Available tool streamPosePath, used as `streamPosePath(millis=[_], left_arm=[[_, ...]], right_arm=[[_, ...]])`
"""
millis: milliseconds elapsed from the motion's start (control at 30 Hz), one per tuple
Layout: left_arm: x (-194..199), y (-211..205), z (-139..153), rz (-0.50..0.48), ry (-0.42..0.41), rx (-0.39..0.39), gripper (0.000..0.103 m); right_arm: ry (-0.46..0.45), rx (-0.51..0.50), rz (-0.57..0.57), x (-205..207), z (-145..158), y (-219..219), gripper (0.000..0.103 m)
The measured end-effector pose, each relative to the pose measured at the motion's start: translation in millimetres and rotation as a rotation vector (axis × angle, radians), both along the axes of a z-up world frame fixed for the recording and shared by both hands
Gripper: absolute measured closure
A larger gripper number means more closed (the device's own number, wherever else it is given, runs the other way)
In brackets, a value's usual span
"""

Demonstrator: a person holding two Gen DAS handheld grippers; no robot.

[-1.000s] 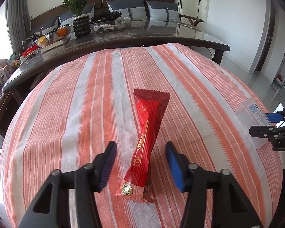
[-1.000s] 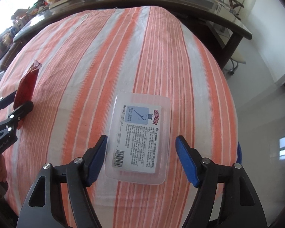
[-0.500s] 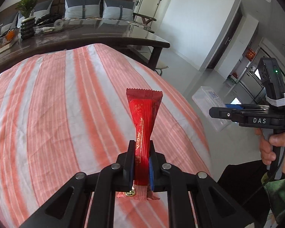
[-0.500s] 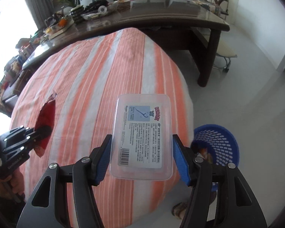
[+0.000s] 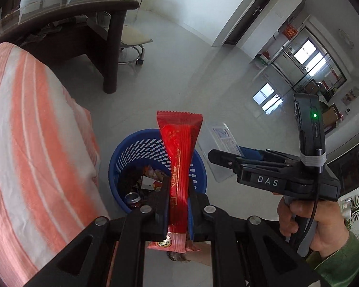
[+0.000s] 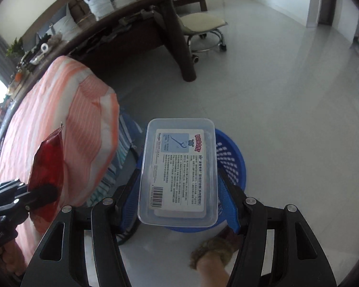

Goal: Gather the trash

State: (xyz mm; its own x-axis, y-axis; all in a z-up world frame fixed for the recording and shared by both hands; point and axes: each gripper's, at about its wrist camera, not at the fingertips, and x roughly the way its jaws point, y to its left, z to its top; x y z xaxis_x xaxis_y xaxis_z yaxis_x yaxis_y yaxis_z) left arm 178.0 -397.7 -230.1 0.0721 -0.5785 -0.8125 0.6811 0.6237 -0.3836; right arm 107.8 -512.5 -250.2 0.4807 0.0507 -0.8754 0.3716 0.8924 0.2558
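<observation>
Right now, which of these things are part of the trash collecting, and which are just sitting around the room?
Part of the job:
- red wrapper, pinched in the left hand-held gripper
- clear plastic box, clamped in the right hand-held gripper
- blue basket, already holding rubbish

Just lying about:
- striped cloth
- dark table
- stool

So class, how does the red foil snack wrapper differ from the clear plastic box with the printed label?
The red foil snack wrapper is opaque, narrow and soft; the clear plastic box is see-through, wide and rigid. Both are clamped in a gripper above the blue slotted basket.
</observation>
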Motion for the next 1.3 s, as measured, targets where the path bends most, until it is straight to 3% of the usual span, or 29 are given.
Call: streamPosePath(millis=[167,200,233,267,333,433,500,567,633,733,867,1033,1200,1300], left_arm=[[14,-36,-31,-0.009,0.024,0.045,0.088],[17,-41,-37,-0.005,0.04,0.045,0.075],[20,-44,-41,0.003,0.056,0.036,0.053],[23,-44,-42,0.019,0.058,0.016,0.045],[24,-44,-40,0.047,0.038,-0.009,0.042],[21,-46,-30,0.035,-0.001,-0.003,0.042],[12,-41,-14,0.027,-0.068,-0.006,0.039],[-3,-34,4,0.029,-0.137,-0.014,0.034],[-17,-22,22,0.03,-0.176,-0.031,0.015],[-37,-8,35,-0.002,-0.199,-0.027,0.013],[-60,3,39,0.003,-0.252,0.058,0.012],[-93,20,38,0.017,-0.33,0.13,0.012],[-115,26,40,0.049,-0.404,0.197,0.012],[-116,32,42,0.089,-0.393,0.199,0.012]], right_arm=[[-0.002,0.079,-0.061,3,-43,-28,0.04],[-0.004,0.097,-0.074,4,-51,-32,0.039],[-0.006,0.121,-0.088,5,-60,-36,0.038],[-0.011,0.143,-0.102,5,-68,-40,0.032],[-0.02,0.149,-0.141,1,-78,-49,0.025],[-0.041,0.14,-0.166,-8,-76,-57,0.022],[-0.052,0.13,-0.187,-16,-66,-63,0.018],[-0.05,0.084,-0.196,-26,-47,-64,0.008],[-0.053,0.042,-0.189,-36,-26,-59,0.0],[-0.048,0.007,-0.174,-63,3,-50,0.0],[-0.03,-0.029,-0.178,-100,30,-29,0.0],[-0.019,-0.189,-0.149,-143,58,9,0.0],[-0.014,-0.269,-0.138,-167,72,34,0.0],[-0.028,-0.261,-0.155,-179,75,38,0.0]])
